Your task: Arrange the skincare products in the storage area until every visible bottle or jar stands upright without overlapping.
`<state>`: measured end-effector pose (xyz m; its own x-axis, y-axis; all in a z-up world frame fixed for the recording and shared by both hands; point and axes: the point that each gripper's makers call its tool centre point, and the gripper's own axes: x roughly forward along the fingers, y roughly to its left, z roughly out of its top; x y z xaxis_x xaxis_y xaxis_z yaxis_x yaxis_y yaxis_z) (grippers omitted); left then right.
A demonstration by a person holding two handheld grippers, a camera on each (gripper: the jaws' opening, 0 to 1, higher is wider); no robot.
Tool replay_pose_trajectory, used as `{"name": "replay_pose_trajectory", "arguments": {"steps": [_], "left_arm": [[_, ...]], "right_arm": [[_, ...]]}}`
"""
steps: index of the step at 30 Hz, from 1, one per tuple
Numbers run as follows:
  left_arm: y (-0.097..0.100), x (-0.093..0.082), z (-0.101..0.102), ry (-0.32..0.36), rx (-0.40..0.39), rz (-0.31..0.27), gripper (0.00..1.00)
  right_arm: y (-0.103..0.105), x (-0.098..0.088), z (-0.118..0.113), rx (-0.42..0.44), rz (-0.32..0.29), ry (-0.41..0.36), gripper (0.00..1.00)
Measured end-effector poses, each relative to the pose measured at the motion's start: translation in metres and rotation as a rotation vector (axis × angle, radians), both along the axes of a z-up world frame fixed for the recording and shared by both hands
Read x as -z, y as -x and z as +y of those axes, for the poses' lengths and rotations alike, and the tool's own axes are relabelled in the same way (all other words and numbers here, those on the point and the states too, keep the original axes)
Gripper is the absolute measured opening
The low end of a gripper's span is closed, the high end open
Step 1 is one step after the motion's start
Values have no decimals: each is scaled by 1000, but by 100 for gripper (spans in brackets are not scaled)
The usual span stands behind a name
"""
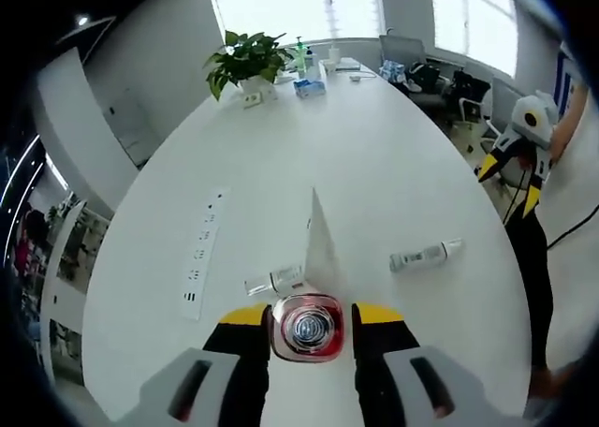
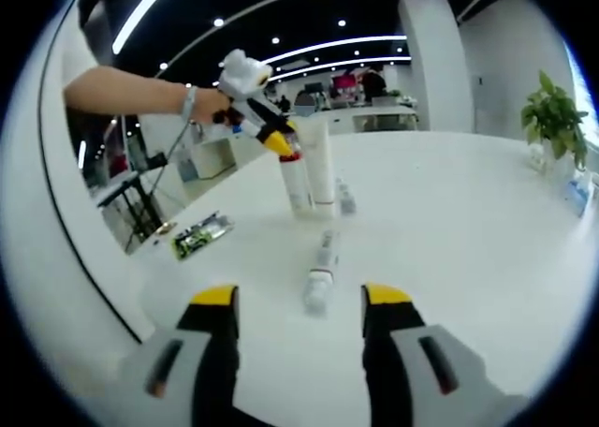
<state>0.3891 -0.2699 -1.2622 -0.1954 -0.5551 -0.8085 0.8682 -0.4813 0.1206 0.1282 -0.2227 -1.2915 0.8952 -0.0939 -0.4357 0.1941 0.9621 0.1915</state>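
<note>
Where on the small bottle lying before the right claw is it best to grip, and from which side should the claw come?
Grip the lying bottle around mid-body, coming down from above with the right claw open across its width. It lies flat, its long axis pointing away from the claw, with both long sides free. The narrow ends would likely slip.

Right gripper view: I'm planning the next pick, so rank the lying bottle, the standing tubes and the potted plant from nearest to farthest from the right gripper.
1. Lying bottle, on the table just beyond the open jaws.
2. Standing tubes, mid-table, at the left gripper.
3. Potted plant, far right.
</note>
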Motion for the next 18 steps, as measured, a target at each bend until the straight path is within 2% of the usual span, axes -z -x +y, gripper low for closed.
{"name": "replay_pose_trajectory", "arguments": {"steps": [6, 7, 9, 10, 11, 12, 16, 18], "left_arm": [[-5, -7, 10, 29, -58, 12, 36], [-4, -15, 16, 73, -120, 51, 36], [-5, -18, 22, 95, -146, 52, 36], [-7, -23, 33, 122, -206, 64, 36], [-7, -23, 36, 126, -217, 67, 37], [-8, -26, 46, 147, -261, 67, 37], [-3, -22, 93, 173, -423, 94, 37], [4, -19, 107, 171, -458, 123, 37]], "right_arm": [[-6, -2, 1, -18, -12, -3, 51], [-8, -2, 1, -26, -14, -5, 51], [-10, -2, 0, -29, -19, -8, 51], [-13, -2, -1, -39, -27, -17, 51], [-14, -2, -1, -41, -27, -17, 51], [-17, -1, -2, -54, -29, -18, 51], [-32, 0, -15, -70, -45, -26, 47], [-37, 0, -21, -70, -51, -27, 46]]}}
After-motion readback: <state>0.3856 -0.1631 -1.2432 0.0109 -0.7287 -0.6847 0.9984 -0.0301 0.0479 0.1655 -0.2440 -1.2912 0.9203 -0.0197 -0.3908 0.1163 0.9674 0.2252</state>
